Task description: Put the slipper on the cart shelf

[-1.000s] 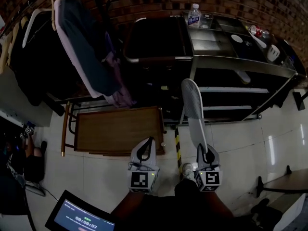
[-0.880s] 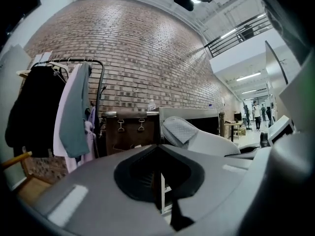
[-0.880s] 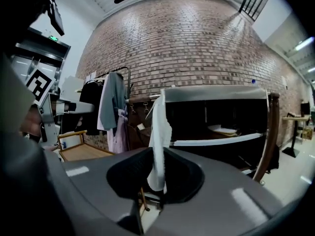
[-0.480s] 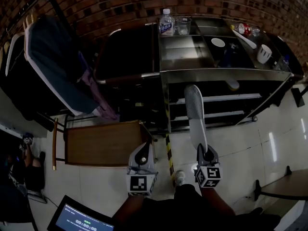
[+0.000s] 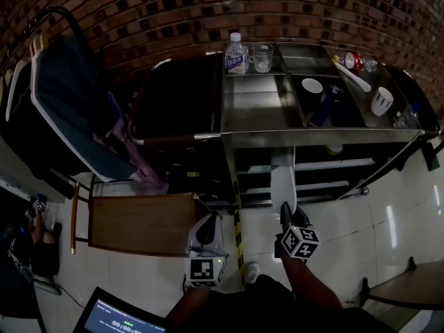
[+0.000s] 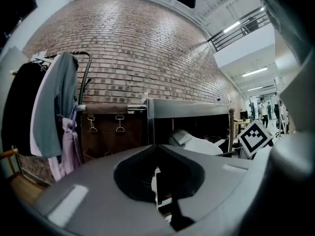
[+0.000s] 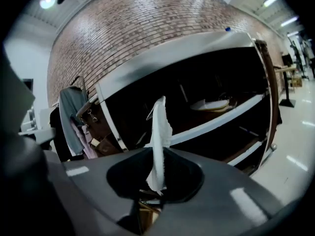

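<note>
A long pale slipper (image 5: 284,179) sticks out ahead of my right gripper (image 5: 286,211), which is shut on its heel end. Its toe reaches in under the top edge of the steel cart (image 5: 253,106), level with the upper shelf rail (image 5: 326,165); whether it touches I cannot tell. In the right gripper view the slipper (image 7: 158,136) stands edge-on, rising from my right gripper (image 7: 156,181) in front of the cart's shelf (image 7: 221,119). My left gripper (image 5: 207,222) hangs to the left, shut and holding nothing. From the left gripper (image 6: 157,181) view the slipper (image 6: 197,142) shows at the cart's opening.
A water bottle (image 5: 236,53), a glass (image 5: 261,56) and cups (image 5: 381,101) stand on the cart top. A pale object (image 7: 214,103) lies on a shelf. A clothes rack with jackets (image 5: 62,96) stands left, a low wooden table (image 5: 142,222) below it. Striped tape (image 5: 238,236) marks the floor.
Both grippers have come closer to the cart. The slipper has rolled edge-on and its toe has moved from in front of the shelves to under the cart's top edge.
</note>
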